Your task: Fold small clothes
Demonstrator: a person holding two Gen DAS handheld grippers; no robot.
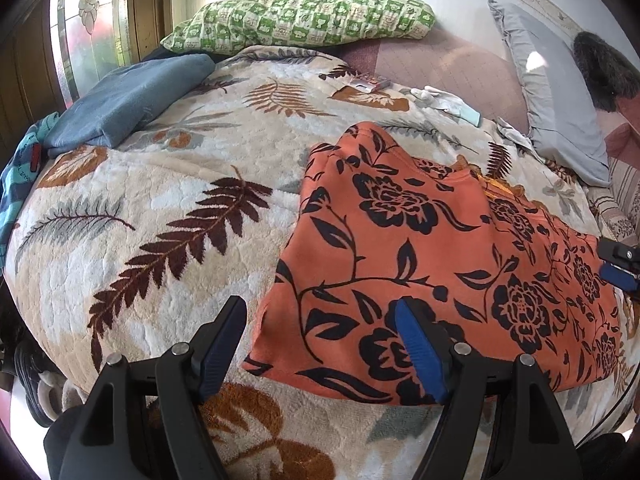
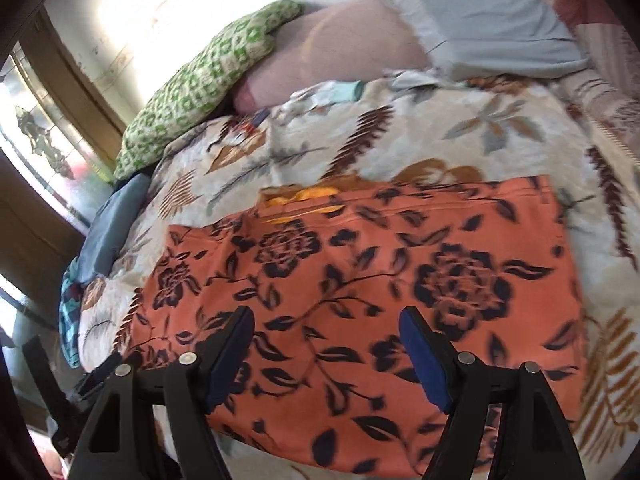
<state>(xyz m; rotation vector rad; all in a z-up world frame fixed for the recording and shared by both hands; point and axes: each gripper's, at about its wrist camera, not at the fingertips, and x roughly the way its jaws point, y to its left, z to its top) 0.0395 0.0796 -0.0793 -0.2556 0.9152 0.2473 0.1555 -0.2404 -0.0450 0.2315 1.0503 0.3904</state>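
An orange garment (image 1: 432,240) with black flowers lies flat on the leaf-patterned blanket (image 1: 152,208). It looks partly folded, with a yellow lining showing at its far edge (image 2: 304,196). My left gripper (image 1: 320,312) is open above the garment's near left corner, one finger over the blanket and the other over the cloth. My right gripper (image 2: 326,320) is open above the middle of the garment (image 2: 400,280), with nothing between its fingers. Part of the right gripper (image 1: 618,268) shows at the right edge of the left wrist view. The right wrist view is blurred.
A folded blue cloth (image 1: 128,100) and a teal patterned cloth (image 1: 20,168) lie at the blanket's far left. A green checked pillow (image 1: 304,16) and a grey pillow (image 1: 552,92) sit at the back. A small packet (image 1: 366,82) and white bits (image 1: 448,100) lie beyond the garment.
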